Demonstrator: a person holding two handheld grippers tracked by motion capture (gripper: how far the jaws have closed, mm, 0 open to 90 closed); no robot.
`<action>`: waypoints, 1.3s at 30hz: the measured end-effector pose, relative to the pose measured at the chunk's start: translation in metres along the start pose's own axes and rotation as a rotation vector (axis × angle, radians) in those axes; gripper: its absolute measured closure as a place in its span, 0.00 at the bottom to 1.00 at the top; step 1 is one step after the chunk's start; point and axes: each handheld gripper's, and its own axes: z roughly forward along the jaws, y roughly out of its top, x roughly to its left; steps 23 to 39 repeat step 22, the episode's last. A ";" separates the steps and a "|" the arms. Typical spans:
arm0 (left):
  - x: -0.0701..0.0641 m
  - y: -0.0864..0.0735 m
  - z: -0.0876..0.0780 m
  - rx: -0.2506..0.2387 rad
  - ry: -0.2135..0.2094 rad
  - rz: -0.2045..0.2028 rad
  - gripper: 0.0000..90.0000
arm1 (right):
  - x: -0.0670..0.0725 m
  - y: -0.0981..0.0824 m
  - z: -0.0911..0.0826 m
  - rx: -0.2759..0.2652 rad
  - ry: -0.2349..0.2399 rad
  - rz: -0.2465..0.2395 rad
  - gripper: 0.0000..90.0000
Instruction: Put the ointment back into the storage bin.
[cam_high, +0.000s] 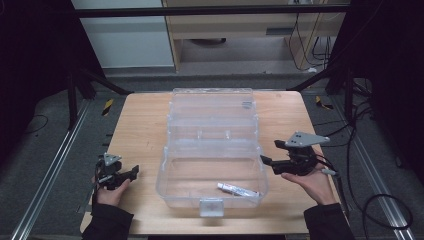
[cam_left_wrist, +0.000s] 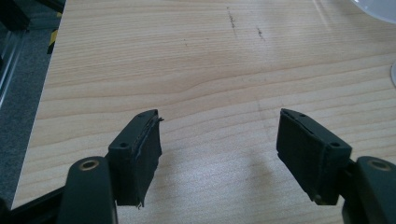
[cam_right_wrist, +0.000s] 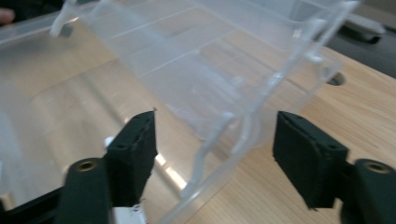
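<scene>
A clear plastic box is seen at the centre of the bench in the high view, its lid swung open toward the upper part of the frame. A small white tube lies inside the tray, lower right of centre.

The step in hand is judged to be the approach to the box's right wall. The right tongs are held wide open just beside that wall, gripping nothing; in the right gripper view the clear wall stands between the jaws, contact not confirmed.

The left tongs rest low at the left of the frame, wide open and empty over bare wood.

Next move, as judged: a closing onto the wall or lid edge is called for, squarely, as thin plastic may slip.
</scene>
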 end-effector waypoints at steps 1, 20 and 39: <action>0.000 0.000 0.000 0.000 0.002 -0.001 0.33 | -0.004 -0.004 -0.001 -0.021 -0.018 0.020 0.27; 0.003 0.000 0.001 -0.008 -0.001 -0.016 0.33 | -0.057 -0.084 0.007 -0.034 -0.275 0.321 0.19; 0.003 0.000 0.001 -0.007 -0.001 -0.017 0.33 | -0.061 -0.089 0.008 -0.011 -0.279 0.334 0.18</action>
